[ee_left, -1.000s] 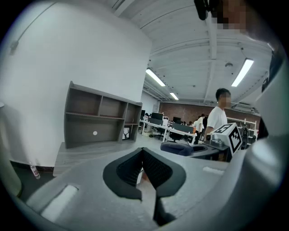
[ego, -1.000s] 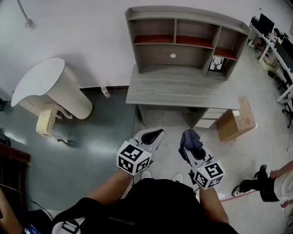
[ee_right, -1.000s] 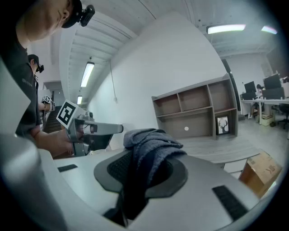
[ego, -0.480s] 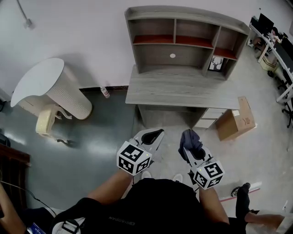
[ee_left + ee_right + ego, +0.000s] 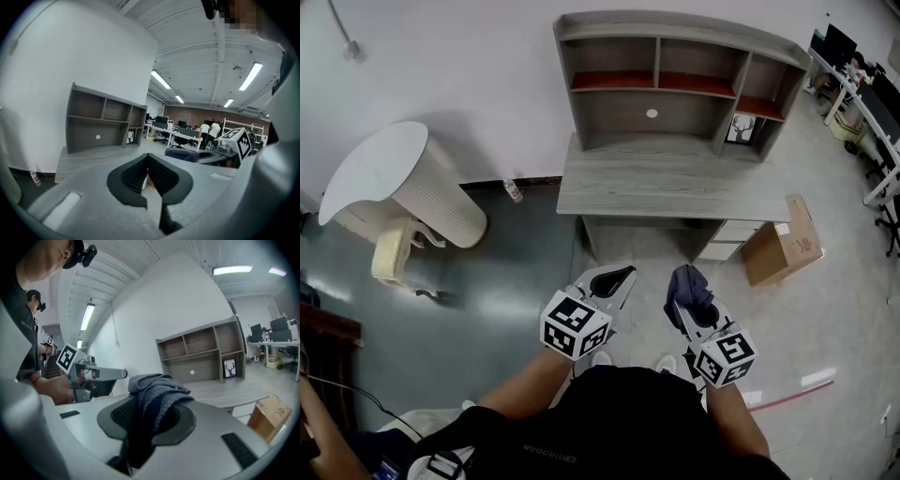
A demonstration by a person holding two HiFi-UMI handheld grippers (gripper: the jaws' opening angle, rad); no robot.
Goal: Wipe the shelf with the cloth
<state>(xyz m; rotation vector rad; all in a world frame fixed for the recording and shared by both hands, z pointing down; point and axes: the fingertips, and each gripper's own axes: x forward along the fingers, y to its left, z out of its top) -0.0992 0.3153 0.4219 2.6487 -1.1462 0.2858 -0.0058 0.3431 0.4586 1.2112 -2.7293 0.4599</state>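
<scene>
A grey wooden shelf unit [image 5: 675, 84] stands on a grey desk [image 5: 670, 187] against the white wall, well ahead of both grippers. It has several open compartments, some with red-brown boards. My right gripper [image 5: 687, 284] is shut on a dark blue-grey cloth [image 5: 692, 289], which bunches out of the jaws [image 5: 157, 394]. My left gripper [image 5: 617, 278] is shut with nothing in it [image 5: 147, 171]. Both are held close to my body, above the floor, far short of the desk. The shelf [image 5: 201, 355] shows in the right gripper view and the shelf [image 5: 101, 124] also in the left gripper view.
A small framed deer picture [image 5: 742, 130] stands in the shelf's lower right bay. A cardboard box [image 5: 783, 244] sits on the floor right of the desk. A round white table [image 5: 403, 183] and a cream chair [image 5: 394, 253] stand at the left. Office desks [image 5: 862, 84] line the far right.
Both grippers have stayed where they were. A person walking at the lower right has gone out of view.
</scene>
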